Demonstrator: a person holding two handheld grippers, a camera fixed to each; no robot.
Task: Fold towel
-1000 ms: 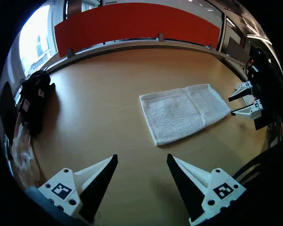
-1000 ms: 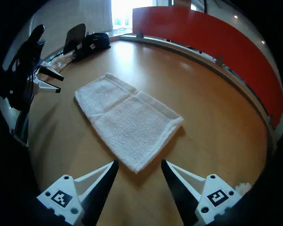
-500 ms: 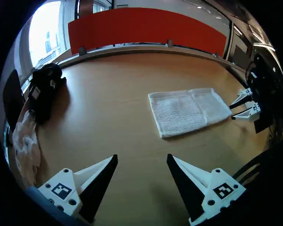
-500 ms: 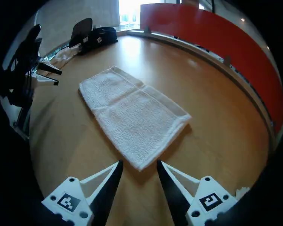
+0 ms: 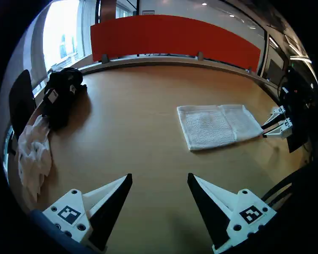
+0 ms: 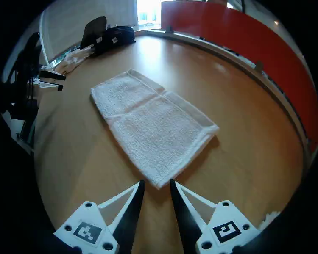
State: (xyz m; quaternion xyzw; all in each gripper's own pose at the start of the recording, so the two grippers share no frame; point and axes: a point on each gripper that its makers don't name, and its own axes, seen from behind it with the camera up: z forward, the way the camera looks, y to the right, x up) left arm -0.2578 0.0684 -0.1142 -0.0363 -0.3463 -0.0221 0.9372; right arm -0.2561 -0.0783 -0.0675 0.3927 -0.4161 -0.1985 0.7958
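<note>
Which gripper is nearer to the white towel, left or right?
Right. The right gripper has its fingers beside the towel corner; the left gripper sits far back across the table.

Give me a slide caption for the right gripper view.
Right tongs, narrowly open, poised at the near corner of a folded white towel on a wooden table; left tongs farther off.

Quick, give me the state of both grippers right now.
Left gripper: open wide, holding nothing.
Right gripper: open narrowly, towel corner between its fingers, not gripped.
</note>
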